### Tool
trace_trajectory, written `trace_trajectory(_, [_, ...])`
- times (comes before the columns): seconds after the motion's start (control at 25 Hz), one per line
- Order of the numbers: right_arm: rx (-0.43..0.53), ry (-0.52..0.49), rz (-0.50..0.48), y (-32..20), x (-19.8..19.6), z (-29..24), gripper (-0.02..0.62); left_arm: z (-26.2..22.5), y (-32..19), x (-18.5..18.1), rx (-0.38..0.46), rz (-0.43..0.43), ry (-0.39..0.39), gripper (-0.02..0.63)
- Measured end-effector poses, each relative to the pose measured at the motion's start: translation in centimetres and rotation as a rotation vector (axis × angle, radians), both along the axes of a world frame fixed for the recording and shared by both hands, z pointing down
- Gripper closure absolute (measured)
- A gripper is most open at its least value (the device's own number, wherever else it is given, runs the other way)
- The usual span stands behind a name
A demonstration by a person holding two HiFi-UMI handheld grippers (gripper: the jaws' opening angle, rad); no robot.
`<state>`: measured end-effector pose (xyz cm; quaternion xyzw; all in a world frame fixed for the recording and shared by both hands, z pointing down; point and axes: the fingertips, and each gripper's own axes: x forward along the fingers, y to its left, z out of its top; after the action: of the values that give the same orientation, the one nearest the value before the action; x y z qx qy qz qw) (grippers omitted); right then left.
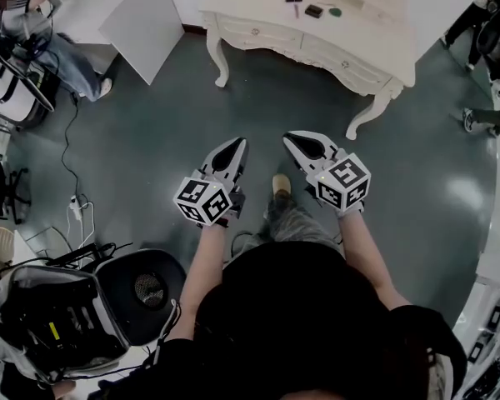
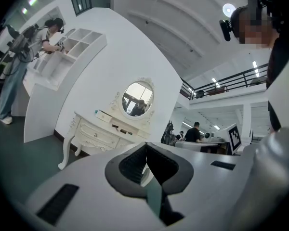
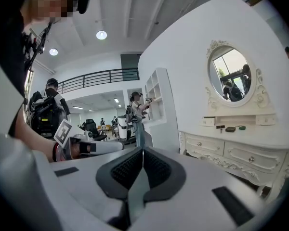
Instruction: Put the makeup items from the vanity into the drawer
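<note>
The white vanity (image 1: 233, 8) was seen standing on curved legs against the wall, and both hand-held grippers were held well short of it, above the dark floor (image 1: 150, 123). The left hand-held gripper (image 1: 239, 143) was pointed toward the vanity. In the left gripper view its jaws were found brought together at the tips, with nothing caught between them (image 2: 145, 147). The right hand-held gripper (image 1: 290, 137) was likewise aimed at the vanity, and its jaws were pressed fully together on nothing (image 3: 142, 153).

The makeup items were left lying on the vanity's top, toward its back edge: a dark compact (image 1: 314, 11), a small green round piece (image 1: 335, 12) just beside it, and two thin sticks (image 1: 294, 5) next to those. In the right gripper view the same items (image 3: 230, 128) were seen below the vanity's oval mirror (image 3: 231, 78).

The drawers (image 1: 258, 33) in the vanity's front were shut flush, with their round knobs showing. A white shelf unit (image 2: 82, 42) was placed off the vanity's left end, and a person (image 2: 36, 42) was stood at it.
</note>
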<state>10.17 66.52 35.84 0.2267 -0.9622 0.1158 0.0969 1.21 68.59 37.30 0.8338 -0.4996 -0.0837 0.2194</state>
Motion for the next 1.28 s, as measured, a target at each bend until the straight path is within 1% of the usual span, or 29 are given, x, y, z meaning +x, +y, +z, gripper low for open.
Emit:
trace_trajectory(0.24, [-0.038, 0.008, 0.009, -6.6, 1.6, 2.3, 0.571, 0.7, -7.0, 1.4, 0.003, 0.012, -0.02, 0.592])
trace_trajectory(0.36, [-0.062, 0.0, 0.017, -10.5, 2.1, 2.4, 0.571, 0.4, -10.6, 1.5, 0.008, 0.01, -0.032, 0.592])
trace_trajectory(0.48, [-0.063, -0.008, 0.016, -14.2, 2.0, 2.0, 0.571, 0.1, -14.1, 1.5, 0.01, 0.008, -0.026, 0.592])
trace_trajectory(0.6, [-0.055, -0.009, 0.013, -17.4, 1.8, 2.0, 0.571, 0.3, -17.3, 2.0, 0.014, 0.02, -0.039, 0.592])
trace_trajectory(0.76, [-0.041, 0.009, 0.02, -21.0, 2.0, 2.4, 0.571, 0.6, -21.3, 2.3, 0.018, 0.008, -0.05, 0.591])
trace_trajectory(0.92, [-0.036, 0.033, 0.035, -23.4, 2.1, 2.8, 0.571, 0.8, -23.7, 2.4, 0.018, -0.01, -0.062, 0.591])
trace_trajectory(1.12, [-0.033, 0.046, 0.093, -25.6, 2.4, 3.6, 0.569, 2.2, -25.2, 2.5, -0.016, -0.029, -0.081, 0.592])
trace_trajectory(1.28, [-0.056, 0.059, 0.092, -27.3, 1.5, 4.7, 0.569, 3.3, -27.2, 1.3, -0.037, -0.039, -0.067, 0.592])
